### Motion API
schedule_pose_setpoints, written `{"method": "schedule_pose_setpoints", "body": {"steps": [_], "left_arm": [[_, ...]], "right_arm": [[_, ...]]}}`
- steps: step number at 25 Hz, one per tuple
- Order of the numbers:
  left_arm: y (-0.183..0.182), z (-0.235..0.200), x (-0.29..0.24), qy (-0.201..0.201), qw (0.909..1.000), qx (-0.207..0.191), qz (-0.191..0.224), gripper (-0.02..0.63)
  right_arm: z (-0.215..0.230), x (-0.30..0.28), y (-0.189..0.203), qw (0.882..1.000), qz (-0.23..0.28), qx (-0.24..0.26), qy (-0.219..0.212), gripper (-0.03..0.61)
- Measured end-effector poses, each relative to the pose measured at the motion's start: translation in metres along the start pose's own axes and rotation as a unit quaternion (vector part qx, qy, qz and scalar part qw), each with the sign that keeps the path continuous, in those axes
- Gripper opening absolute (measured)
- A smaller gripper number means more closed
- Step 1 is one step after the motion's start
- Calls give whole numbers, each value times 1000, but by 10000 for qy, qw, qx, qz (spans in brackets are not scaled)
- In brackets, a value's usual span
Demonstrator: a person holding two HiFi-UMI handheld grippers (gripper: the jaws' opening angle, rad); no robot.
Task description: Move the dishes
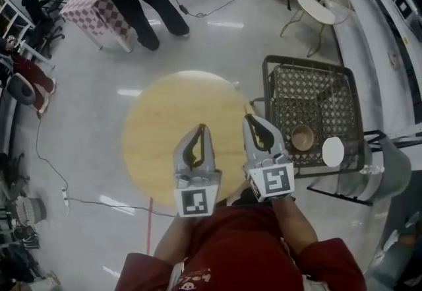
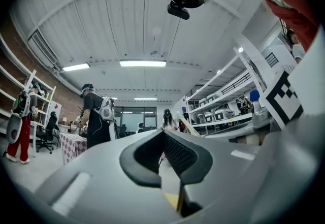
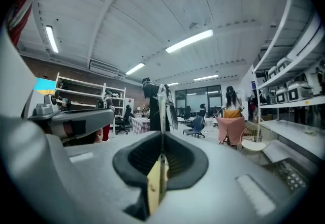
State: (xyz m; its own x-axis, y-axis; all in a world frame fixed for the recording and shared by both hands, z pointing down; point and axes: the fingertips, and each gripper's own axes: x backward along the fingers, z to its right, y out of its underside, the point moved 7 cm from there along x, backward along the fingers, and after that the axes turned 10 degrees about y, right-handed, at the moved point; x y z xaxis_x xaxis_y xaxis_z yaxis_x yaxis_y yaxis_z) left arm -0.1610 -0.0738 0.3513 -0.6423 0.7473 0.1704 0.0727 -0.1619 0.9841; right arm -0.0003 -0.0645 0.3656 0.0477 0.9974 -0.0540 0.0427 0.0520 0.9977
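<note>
Where the rack (image 1: 306, 92) stands, brown bowl (image 1: 302, 138) sits beside white plate (image 1: 333, 151)

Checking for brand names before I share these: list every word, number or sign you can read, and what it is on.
No text can be read.
Left marker cube: black-and-white squares, no letters.
Right marker cube: the same.
Print on the red shirt: too small and blurred to read.

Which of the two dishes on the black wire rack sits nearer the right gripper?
The brown bowl: it sits left of the flat white plate, which lies farther from the right gripper.
</note>
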Motion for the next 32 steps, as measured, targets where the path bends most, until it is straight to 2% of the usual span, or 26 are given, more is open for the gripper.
{"method": "schedule_pose_setpoints", "body": {"steps": [8,12,16,24,32], "left_arm": [[3,38,-32,672,9976,158,-6,6],[6,69,-53,1045,9944,166,34,6],[13,100,-69,1355,9902,334,5,6],[26,145,-102,1928,9795,577,-7,6],[24,209,-131,2653,9610,775,14,6]], "right_arm": [[49,23,0,9974,-88,25,710,18],[86,39,7,9938,-222,24,1091,18],[120,60,19,9880,-372,-83,1495,18],[174,95,29,9729,-431,-116,2270,18],[228,150,33,9482,-537,-210,3125,17]]}}
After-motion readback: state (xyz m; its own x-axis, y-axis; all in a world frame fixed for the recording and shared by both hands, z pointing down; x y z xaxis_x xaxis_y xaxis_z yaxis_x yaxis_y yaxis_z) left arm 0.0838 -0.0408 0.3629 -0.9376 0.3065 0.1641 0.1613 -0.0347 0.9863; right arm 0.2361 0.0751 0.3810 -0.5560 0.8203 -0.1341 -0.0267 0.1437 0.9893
